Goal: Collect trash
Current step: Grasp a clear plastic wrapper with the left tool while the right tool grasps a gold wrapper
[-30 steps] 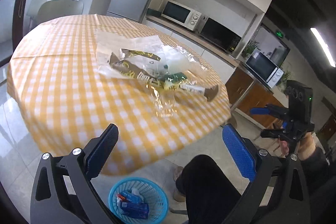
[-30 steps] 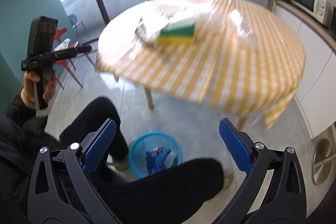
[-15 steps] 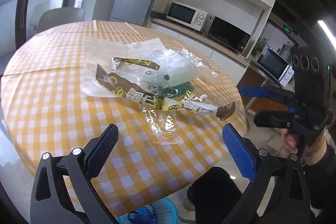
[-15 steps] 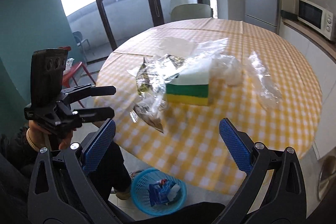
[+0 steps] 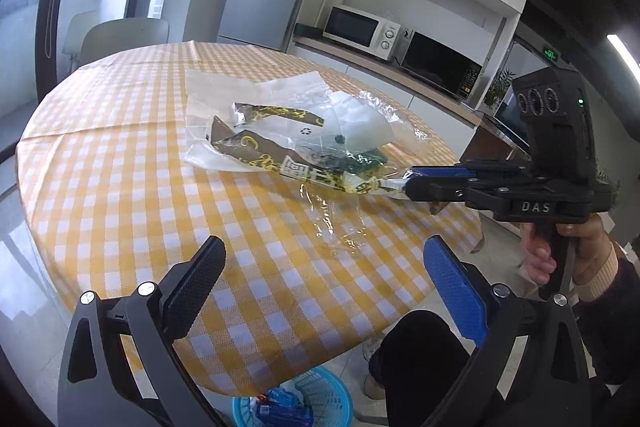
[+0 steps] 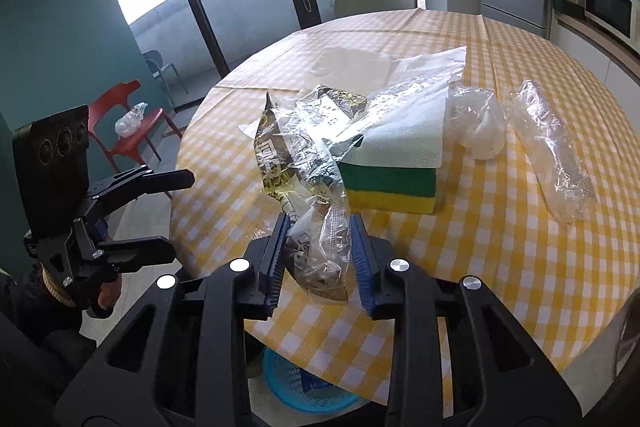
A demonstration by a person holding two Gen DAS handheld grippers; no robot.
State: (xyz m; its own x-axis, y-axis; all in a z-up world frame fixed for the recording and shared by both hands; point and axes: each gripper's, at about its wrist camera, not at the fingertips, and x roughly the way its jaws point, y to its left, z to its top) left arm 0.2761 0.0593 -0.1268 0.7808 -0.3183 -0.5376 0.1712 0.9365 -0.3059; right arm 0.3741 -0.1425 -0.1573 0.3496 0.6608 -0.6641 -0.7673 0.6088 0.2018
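A crumpled brown-and-gold snack wrapper (image 6: pixel 288 163) in clear plastic lies on the yellow checked round table (image 6: pixel 500 247); it also shows in the left wrist view (image 5: pixel 280 155). My right gripper (image 6: pixel 318 247) has its jaws closed most of the way around the wrapper's near end, the pads touching the plastic; it shows from the side in the left wrist view (image 5: pixel 416 181). My left gripper (image 5: pixel 320 287) is open and empty above the table's near edge. A blue trash basket (image 5: pixel 296 405) stands on the floor under the table edge, with trash inside.
A green-yellow-white sponge block (image 6: pixel 394 167) sits behind the wrapper. A white paper sheet (image 6: pixel 400 67) lies under the pile. Loose clear plastic pieces (image 6: pixel 556 151) lie to the right. A clear film scrap (image 5: pixel 336 223) lies near the left gripper. A red chair (image 6: pixel 128 123) stands beyond.
Both grippers rose from floor level to the table. My right gripper moved onto the wrapper's end and narrowed from wide open to nearly shut around it. My left gripper stayed open.
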